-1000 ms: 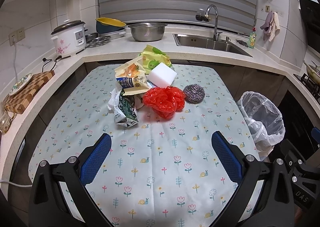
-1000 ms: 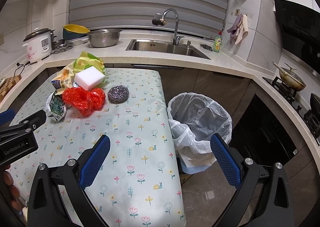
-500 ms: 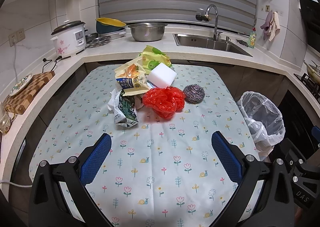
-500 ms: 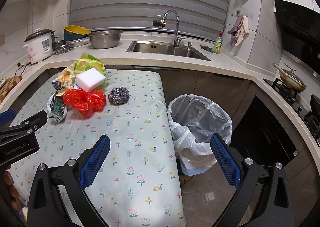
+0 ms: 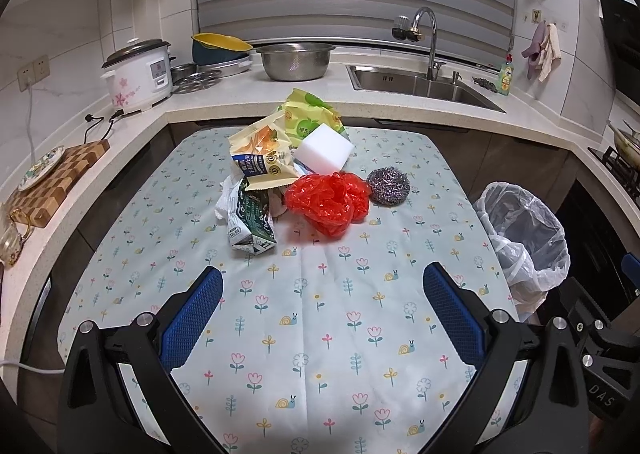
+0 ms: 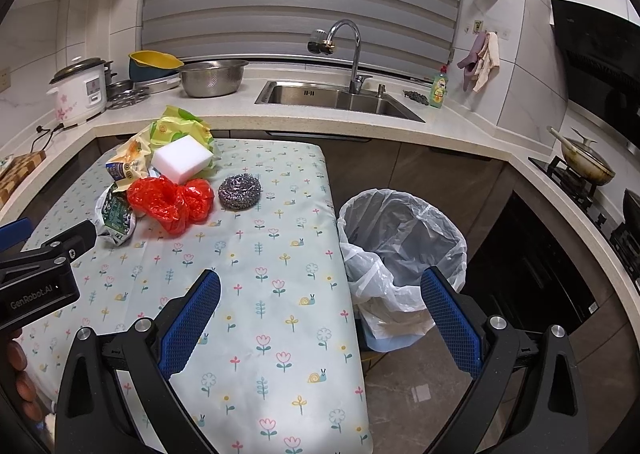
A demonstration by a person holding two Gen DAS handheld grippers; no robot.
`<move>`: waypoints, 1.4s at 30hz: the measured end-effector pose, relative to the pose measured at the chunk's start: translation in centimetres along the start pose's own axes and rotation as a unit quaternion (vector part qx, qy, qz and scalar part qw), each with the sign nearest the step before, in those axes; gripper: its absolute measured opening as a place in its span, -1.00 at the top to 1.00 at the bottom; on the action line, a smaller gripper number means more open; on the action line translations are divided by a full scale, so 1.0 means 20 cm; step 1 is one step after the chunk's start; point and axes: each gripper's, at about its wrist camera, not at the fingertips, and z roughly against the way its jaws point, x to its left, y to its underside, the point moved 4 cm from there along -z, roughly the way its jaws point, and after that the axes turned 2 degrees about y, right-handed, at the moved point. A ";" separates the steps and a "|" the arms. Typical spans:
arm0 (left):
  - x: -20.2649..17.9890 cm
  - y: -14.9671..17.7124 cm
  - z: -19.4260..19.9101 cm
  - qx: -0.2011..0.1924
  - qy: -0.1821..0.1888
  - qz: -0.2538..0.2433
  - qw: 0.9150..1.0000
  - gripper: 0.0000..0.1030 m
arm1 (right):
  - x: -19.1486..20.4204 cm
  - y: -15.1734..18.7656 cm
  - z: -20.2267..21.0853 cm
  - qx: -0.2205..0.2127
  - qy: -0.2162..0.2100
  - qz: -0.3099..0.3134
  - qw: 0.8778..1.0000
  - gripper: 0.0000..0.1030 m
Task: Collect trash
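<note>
Red plastic bag [image 5: 329, 202], crumpled on the table [image 5: 320, 334]: light, soft, slippery (pinch a raised fold); left gripper [image 5: 322, 310] and right gripper [image 6: 320, 308] gape wide, empty.

Ahead of your left gripper [image 5: 322, 310], with its blue textured pads, the desk [image 5: 320, 354] wears a pale cloth printed with small flowers and snails. Beyond lie a red plastic bag [image 5: 328, 203], a silver-grey steel scourer [image 5: 389, 186], a white sponge block [image 5: 323, 149], a yellow-green wrapper [image 5: 308, 113] and a dark green carton [image 5: 251, 219]. To your right, the bin liner [image 5: 524, 238] is translucent white.
</note>
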 end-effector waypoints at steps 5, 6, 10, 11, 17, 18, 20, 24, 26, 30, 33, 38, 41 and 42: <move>0.00 0.00 0.00 0.000 0.000 0.000 1.000 -0.86 | 0.00 0.00 0.00 0.000 0.000 0.000 1.000 -0.87; 0.00 0.00 0.00 0.000 0.000 0.000 1.000 -0.86 | 0.00 0.00 0.00 0.001 -0.001 0.000 1.000 -0.87; 0.00 0.00 0.00 0.001 0.000 0.000 1.000 -0.86 | 0.01 0.00 -0.01 0.003 0.000 0.001 1.000 -0.87; 0.01 0.00 -0.01 0.002 0.000 0.001 1.000 -0.86 | 0.01 0.01 -0.02 0.003 0.000 0.000 1.000 -0.87; 0.02 -0.01 -0.04 0.008 -0.001 0.003 1.000 -0.86 | 0.02 0.01 -0.06 0.010 0.001 -0.004 1.000 -0.87; 0.03 -0.01 -0.05 0.010 -0.001 0.003 1.000 -0.86 | 0.01 0.01 -0.07 0.012 0.002 -0.005 1.000 -0.87; 0.03 -0.01 -0.06 0.013 -0.002 0.003 1.000 -0.86 | 0.01 0.01 -0.08 0.013 0.001 -0.006 1.000 -0.87; 0.05 -0.03 -0.10 0.020 -0.005 0.003 1.000 -0.86 | 0.02 -0.01 -0.12 0.016 0.000 -0.009 1.000 -0.87; 0.07 -0.04 -0.12 0.023 -0.007 0.005 1.000 -0.86 | 0.03 -0.03 -0.14 0.017 0.002 -0.011 1.000 -0.87; 0.12 -0.07 -0.17 0.033 -0.010 0.014 0.999 -0.86 | 0.05 -0.06 -0.20 0.023 0.002 -0.016 1.000 -0.87; 0.18 -0.09 -0.23 0.043 -0.012 0.018 0.999 -0.86 | 0.08 -0.09 -0.25 0.031 -0.004 -0.023 0.999 -0.87; 0.30 -0.13 -0.34 0.054 -0.018 0.026 0.998 -0.86 | 0.16 -0.17 -0.37 0.037 -0.012 -0.022 0.999 -0.87; 0.39 -0.19 -0.42 0.062 -0.016 0.040 0.997 -0.86 | 0.22 -0.23 -0.46 0.039 -0.020 -0.023 0.999 -0.87; 0.42 -0.21 -0.45 0.065 -0.012 0.047 0.997 -0.86 | 0.24 -0.26 -0.50 0.040 -0.022 -0.023 0.999 -0.87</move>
